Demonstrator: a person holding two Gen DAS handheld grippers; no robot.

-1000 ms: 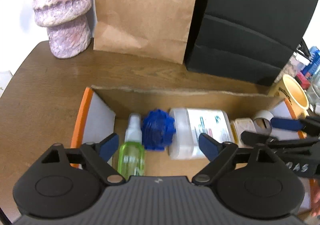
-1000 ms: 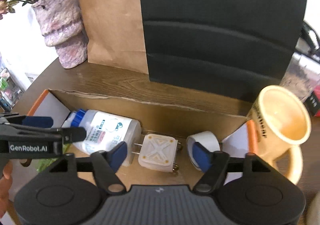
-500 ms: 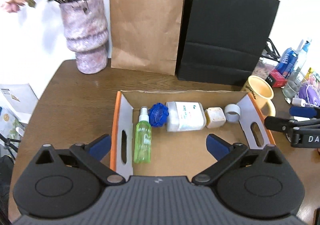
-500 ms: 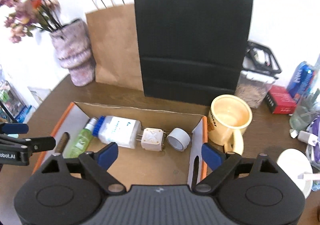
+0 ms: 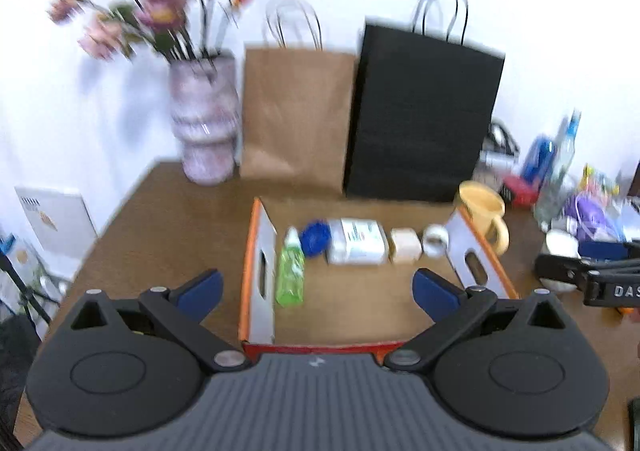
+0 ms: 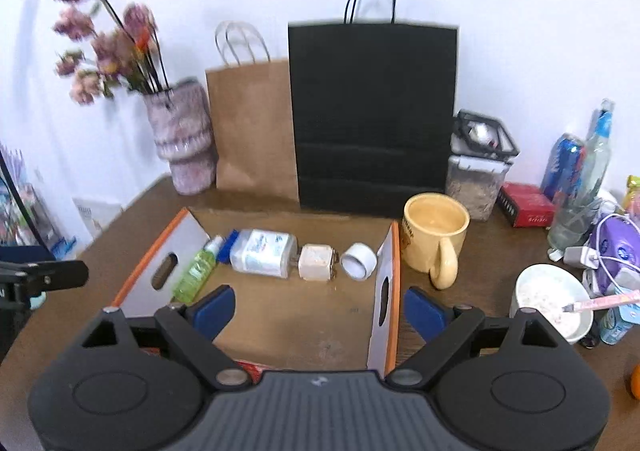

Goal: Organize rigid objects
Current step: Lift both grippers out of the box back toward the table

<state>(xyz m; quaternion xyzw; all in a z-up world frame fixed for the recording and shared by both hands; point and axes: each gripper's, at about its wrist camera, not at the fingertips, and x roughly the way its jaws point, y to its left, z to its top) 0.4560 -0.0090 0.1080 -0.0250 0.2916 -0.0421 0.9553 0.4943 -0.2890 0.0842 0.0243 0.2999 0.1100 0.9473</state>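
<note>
Both grippers empty, fingers spread wide | left gripper (image 5: 318, 291) | right gripper (image 6: 318, 311) | above cardboard tray (image 6: 280, 319)

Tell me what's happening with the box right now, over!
Both grippers' jaws open, holding nothing. Cardboard box holds green spray bottle, white bottle, plug adapter, tape roll in a row. Yellow mug outside; nothing blocking.

right tool (image 6: 316, 309) jaws wide, empty | cardboard tray (image 6: 384, 315): spray bottle (image 6: 196, 271), white bottle (image 6: 262, 253), plug adapter (image 6: 316, 267), tape roll (image 6: 359, 261)
</note>
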